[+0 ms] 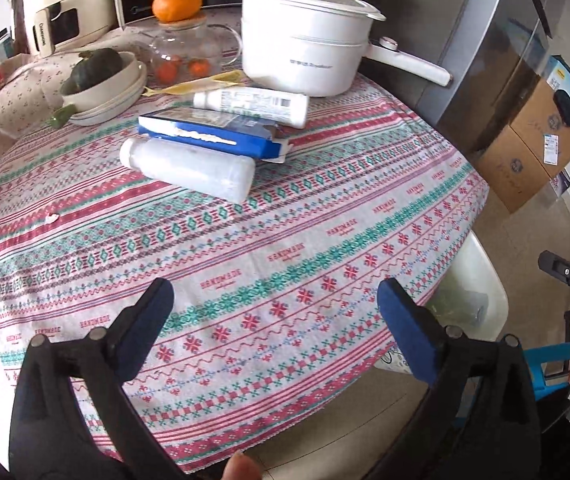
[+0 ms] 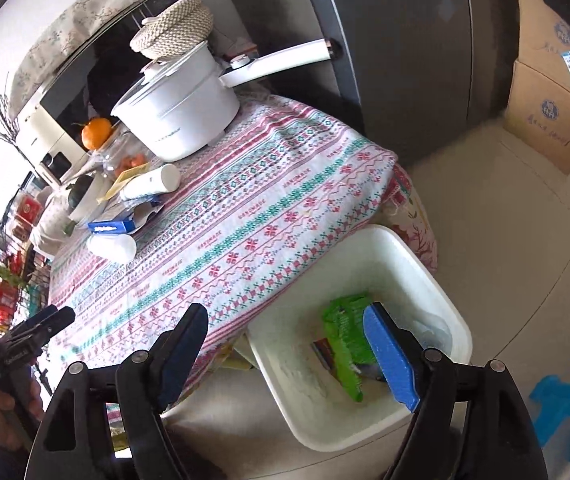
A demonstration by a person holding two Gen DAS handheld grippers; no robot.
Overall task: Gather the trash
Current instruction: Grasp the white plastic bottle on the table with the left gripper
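We hold both the left gripper (image 1: 273,324) and right gripper (image 2: 285,354) spread and empty; next we reach for the clear bottle (image 1: 187,168), then the bin (image 2: 429,264).

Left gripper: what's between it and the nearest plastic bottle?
Only bare patterned tablecloth between the open left gripper and the plastic bottle, in the left wrist view.

**Kitchen Clutter Around the Patterned Bench**

On the bench (image 1: 285,264), a white electric pot (image 1: 305,52) stands at twelve o'clock. An orange (image 1: 176,3) tops a glass teapot (image 1: 189,52) at eleven. A dark squash (image 1: 95,69) fills a bowl (image 1: 125,92) at ten. Cardboard boxes (image 1: 533,140) sit at two o'clock.
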